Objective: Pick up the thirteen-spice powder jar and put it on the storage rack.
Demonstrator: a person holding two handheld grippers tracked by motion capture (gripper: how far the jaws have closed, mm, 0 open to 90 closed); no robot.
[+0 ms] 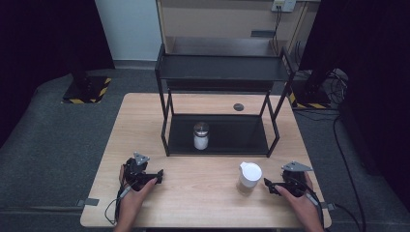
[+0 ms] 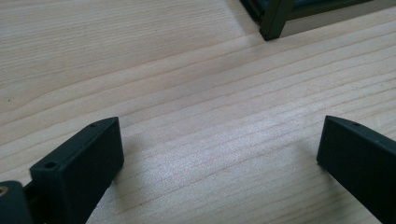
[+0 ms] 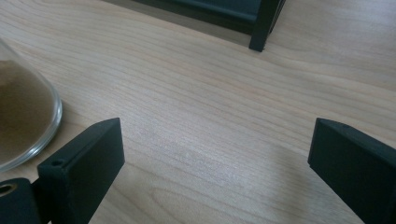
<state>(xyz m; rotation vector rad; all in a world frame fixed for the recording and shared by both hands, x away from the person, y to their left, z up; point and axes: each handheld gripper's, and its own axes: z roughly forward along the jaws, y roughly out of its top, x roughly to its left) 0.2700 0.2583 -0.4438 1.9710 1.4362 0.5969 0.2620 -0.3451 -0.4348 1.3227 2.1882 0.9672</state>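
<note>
A black two-tier metal rack [image 1: 220, 72] stands at the middle back of the wooden table [image 1: 203, 193]. On its lower shelf sits a glass jar with a metal lid and white contents [image 1: 200, 136]. A white-lidded glass jar of brown powder [image 1: 249, 177] stands on the table in front of the rack, right of centre; its base [image 3: 23, 126] lies just left of my right gripper's jaws. My left gripper [image 1: 155, 177] rests open on the front left of the table, jaws wide over bare wood [image 2: 219, 140]. My right gripper [image 1: 269, 186] is open too, with nothing between its jaws [image 3: 215, 144].
A rack foot [image 2: 275, 21] stands ahead of the left gripper, another foot [image 3: 261, 28] ahead of the right. A small dark round disc [image 1: 238, 107] lies on the table behind the rack. Cables [image 1: 116, 205] trail off the front edge.
</note>
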